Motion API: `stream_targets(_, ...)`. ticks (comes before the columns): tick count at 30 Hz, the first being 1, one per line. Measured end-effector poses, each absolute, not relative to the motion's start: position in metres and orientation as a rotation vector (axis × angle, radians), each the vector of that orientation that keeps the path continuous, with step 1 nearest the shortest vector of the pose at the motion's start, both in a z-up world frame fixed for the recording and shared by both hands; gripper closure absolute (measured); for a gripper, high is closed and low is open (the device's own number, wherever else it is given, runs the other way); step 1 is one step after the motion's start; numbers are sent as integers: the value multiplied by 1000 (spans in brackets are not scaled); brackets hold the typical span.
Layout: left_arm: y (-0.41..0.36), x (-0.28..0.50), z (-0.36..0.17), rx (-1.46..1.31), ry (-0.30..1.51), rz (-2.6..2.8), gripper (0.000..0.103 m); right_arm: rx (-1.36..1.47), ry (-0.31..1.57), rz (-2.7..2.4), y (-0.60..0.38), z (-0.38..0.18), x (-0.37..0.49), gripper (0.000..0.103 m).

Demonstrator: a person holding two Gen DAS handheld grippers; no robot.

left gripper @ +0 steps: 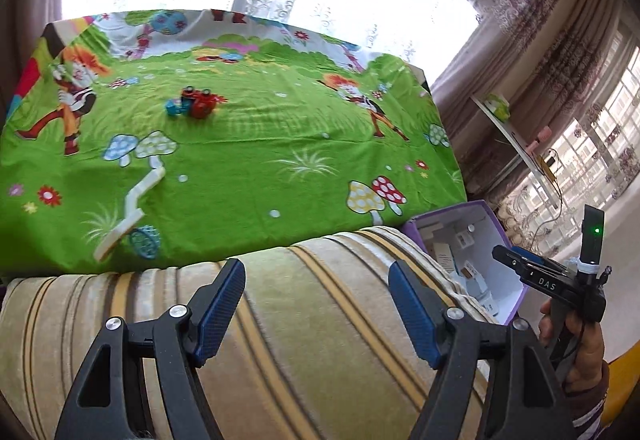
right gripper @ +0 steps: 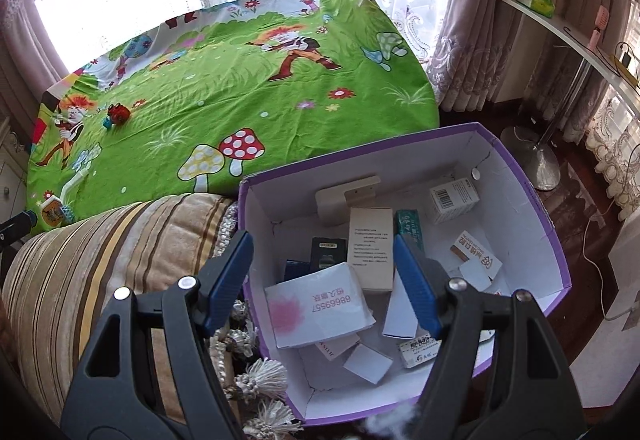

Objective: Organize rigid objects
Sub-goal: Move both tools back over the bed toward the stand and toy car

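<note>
A purple cardboard box [right gripper: 532,208] with a white inside stands beside the bed and holds several small cartons and cards; it also shows in the left wrist view [left gripper: 496,224]. My right gripper [right gripper: 322,276] is open and empty, hovering over the box. My left gripper [left gripper: 316,310] is open and empty above a striped cushion [left gripper: 280,320]. On the green cartoon bedsheet [left gripper: 240,160] lie a red toy [left gripper: 198,102], a small blue piece [left gripper: 173,107] beside it, and a white zigzag part [left gripper: 134,200]. A small orange-and-white carton [right gripper: 51,214] lies at the sheet's near left edge.
The striped cushion [right gripper: 100,260] with tassels [right gripper: 260,380] lies between bed and box. A white shelf [right gripper: 560,36] with small items and a lamp base [right gripper: 536,156] stand at right. Curtained windows lie behind the bed. The right gripper's handle [left gripper: 560,288] shows in the left wrist view.
</note>
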State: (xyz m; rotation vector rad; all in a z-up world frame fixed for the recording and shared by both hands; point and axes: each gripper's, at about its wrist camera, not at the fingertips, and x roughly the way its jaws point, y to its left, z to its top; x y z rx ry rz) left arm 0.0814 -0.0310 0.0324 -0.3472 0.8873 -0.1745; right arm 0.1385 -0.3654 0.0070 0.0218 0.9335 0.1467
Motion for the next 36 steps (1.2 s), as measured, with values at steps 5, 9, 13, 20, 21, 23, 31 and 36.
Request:
stream_targets(5, 9, 71, 33, -396, 858, -99, 28, -34, 924, 204, -337, 18, 139, 28)
stream_targets(9, 30, 66, 36, -416, 834, -66, 28, -77, 909, 292, -302, 30, 138, 28)
stream_targets(13, 45, 66, 34, -429, 833, -38, 28, -145, 911, 421, -253, 35, 135, 28)
stream_targets(20, 63, 65, 21, -447, 869, 12, 34, -256, 928, 610, -173, 33, 125, 27)
stream_targets(21, 64, 66, 19, -441, 880, 20, 35, -277, 926, 622, -164, 32, 123, 27)
stream_targets(23, 65, 69, 17, -412, 899, 30, 36, -311, 929, 640, -150, 30, 122, 27)
stream_targets(31, 61, 101, 2, -230, 1002, 32, 42, -338, 933, 643, -123, 32, 143, 27)
stream_targets(36, 62, 124, -12, -185, 1050, 15, 65, -346, 899, 641, -108, 39, 168, 27)
